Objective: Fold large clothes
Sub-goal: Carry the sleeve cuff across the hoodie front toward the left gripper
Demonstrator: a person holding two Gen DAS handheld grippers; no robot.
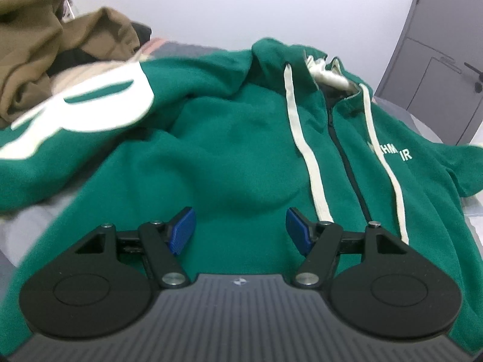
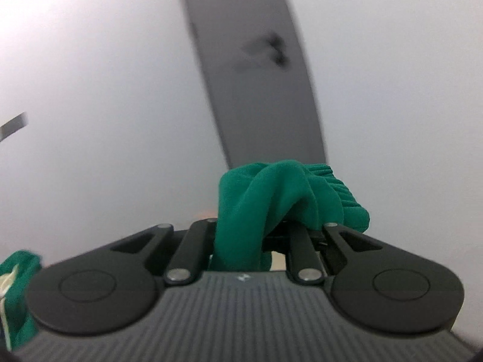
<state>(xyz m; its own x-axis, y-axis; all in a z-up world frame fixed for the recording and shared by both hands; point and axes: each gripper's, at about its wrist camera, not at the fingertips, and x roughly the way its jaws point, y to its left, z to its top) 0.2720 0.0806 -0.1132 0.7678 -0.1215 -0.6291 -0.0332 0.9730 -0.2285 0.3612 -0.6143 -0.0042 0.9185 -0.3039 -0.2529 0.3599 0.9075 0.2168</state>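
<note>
A green zip hoodie (image 1: 241, 135) lies front up on the bed, with cream drawstrings (image 1: 305, 147), a dark zipper and small white chest lettering. One sleeve with big white letters (image 1: 75, 114) is thrown across at the left. My left gripper (image 1: 240, 226) hovers just above the hoodie's chest; its blue pads (image 1: 184, 226) are spread wide with nothing between them. My right gripper (image 2: 271, 229) is shut on a bunched green sleeve end with a ribbed cuff (image 2: 341, 193), held up in front of the wall. The cloth hides its fingertips.
A heap of brown clothing (image 1: 45, 45) sits at the back left. Grey bedding (image 1: 18, 226) shows at the left edge. A grey door (image 1: 437, 60) with a handle stands at the right behind the bed. More green cloth (image 2: 18, 286) shows low left in the right wrist view.
</note>
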